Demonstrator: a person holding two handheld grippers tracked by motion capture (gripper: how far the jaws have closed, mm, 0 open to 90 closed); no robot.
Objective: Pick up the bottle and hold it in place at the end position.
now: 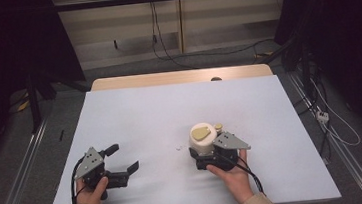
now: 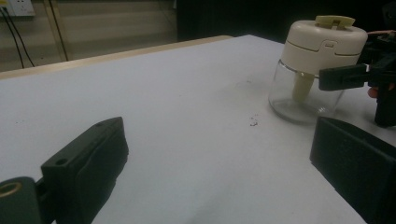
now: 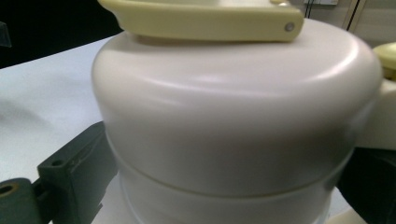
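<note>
Right gripper (image 1: 209, 154) is bracketing cream-lidded clear glass chopper jar (image 1: 201, 139), grasp unclear | left gripper (image 1: 122, 160) is resting released | glass: heavy, slippery, fragile; gripping lid's rim looks safest.

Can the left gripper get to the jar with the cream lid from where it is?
Probably yes. The left gripper is open, and bare white table lies between it and the jar. The right gripper already sits around it, leaving its left side free.
</note>
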